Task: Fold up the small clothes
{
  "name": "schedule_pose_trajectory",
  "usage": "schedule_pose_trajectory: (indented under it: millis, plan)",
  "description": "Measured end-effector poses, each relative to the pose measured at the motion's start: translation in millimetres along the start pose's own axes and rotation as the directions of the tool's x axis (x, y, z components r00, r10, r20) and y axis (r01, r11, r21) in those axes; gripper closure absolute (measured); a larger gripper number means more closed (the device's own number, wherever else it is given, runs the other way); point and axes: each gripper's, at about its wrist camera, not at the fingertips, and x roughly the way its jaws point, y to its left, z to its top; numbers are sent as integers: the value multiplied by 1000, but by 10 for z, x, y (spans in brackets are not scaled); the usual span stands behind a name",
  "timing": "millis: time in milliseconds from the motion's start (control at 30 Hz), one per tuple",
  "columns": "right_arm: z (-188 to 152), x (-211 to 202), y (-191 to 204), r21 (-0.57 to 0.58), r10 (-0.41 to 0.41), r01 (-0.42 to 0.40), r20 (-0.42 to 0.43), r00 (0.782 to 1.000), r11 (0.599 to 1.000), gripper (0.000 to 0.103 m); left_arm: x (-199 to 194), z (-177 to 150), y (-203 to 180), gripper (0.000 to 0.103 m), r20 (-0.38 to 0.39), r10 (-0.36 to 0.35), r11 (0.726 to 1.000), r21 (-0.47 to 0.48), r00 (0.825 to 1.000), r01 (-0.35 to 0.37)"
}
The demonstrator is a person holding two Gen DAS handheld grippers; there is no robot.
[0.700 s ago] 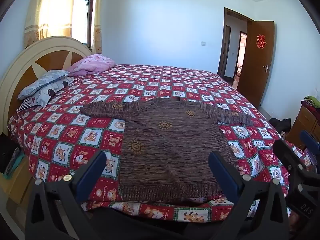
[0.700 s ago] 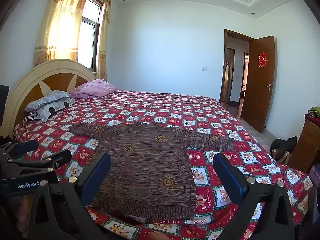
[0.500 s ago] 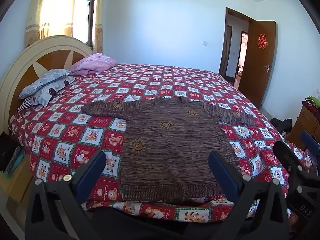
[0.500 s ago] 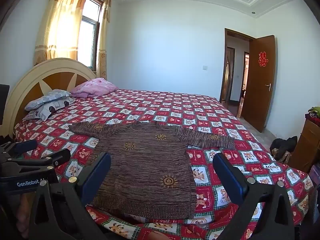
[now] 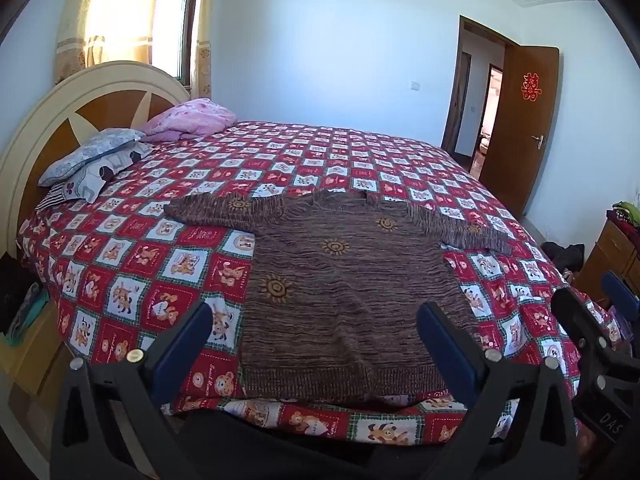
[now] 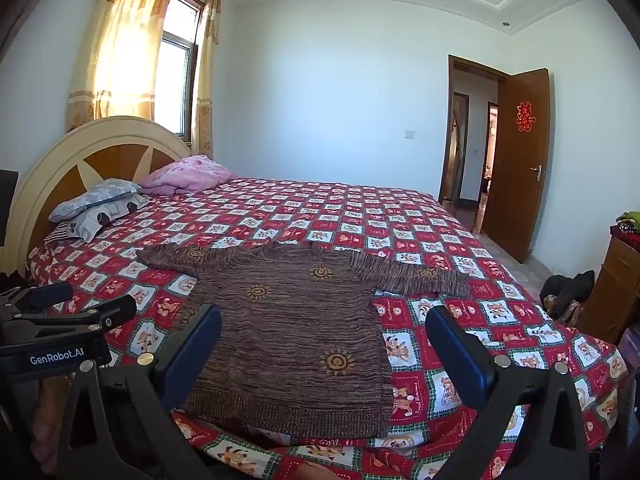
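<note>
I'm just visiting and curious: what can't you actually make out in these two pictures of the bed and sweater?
- Sweater hem corner, left wrist view: behind a blue finger.
- Sweater's other hem corner, right wrist view: behind a finger.
- Red sign on the door: too small to read.
- Cabinet, both views: cut off by the picture's edge.

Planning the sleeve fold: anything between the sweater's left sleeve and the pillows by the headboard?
Nothing: only bare bedspread between the sweater sleeve and the pillows, clearest in the left wrist view.

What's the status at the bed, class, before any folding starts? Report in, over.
Left gripper and right gripper open, empty. Brown sweater flat on the bedspread, sleeves spread, unfolded. Nothing on it, over.
</note>
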Motion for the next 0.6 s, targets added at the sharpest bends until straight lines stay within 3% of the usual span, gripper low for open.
schedule_pose_trajectory:
  millis: [600]
  plan:
    - [-33,22,21,-5,9,-9,-16,1000,1000,1,22,2,35,0,-7,3,1000,-9,1000,-3]
